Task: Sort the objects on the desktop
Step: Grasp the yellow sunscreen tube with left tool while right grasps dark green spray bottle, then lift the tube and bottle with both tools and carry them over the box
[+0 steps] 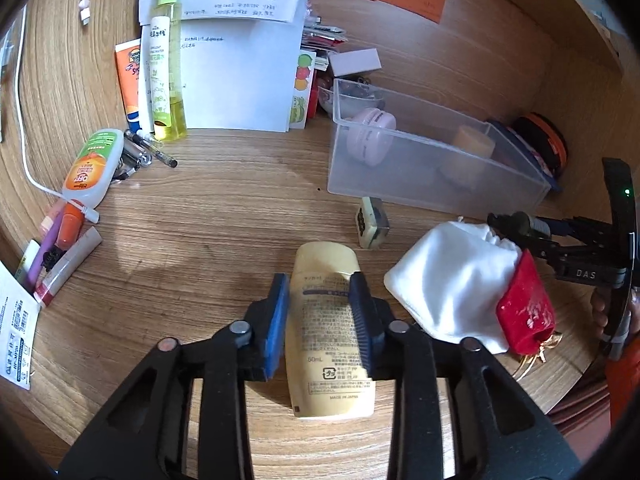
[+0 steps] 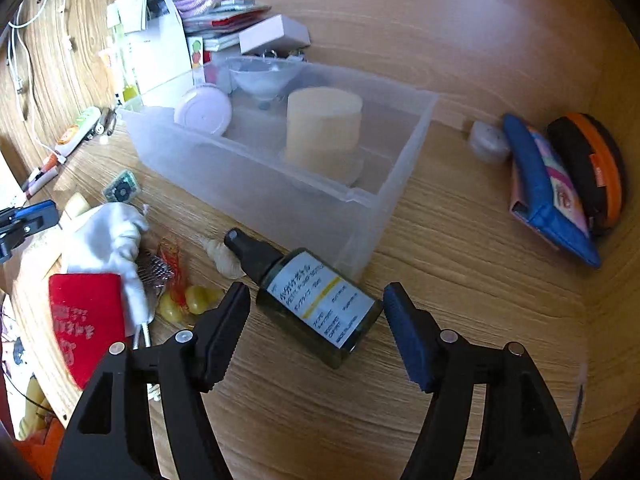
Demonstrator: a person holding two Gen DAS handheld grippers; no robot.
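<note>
Left gripper (image 1: 320, 312): pinching the cream tube (image 1: 329, 332), lying in front of the clear bin (image 1: 432, 168).
Right gripper (image 2: 316, 320): spreading wide around the dark spray bottle (image 2: 308, 300), lying beside the bin.

- Left wrist view looked forward and down, close over the bench (image 1: 224, 208).
- Right wrist view did likewise, farther right.
- Both showed the clear bin (image 1: 420, 160) (image 2: 280, 168) and white pouch (image 1: 452, 280) (image 2: 108, 236).

Cream tube (image 1: 329, 332): "60mL", "MADE IN JAPAN". Orange-label bottle (image 1: 93, 167): "OFF!".
</note>
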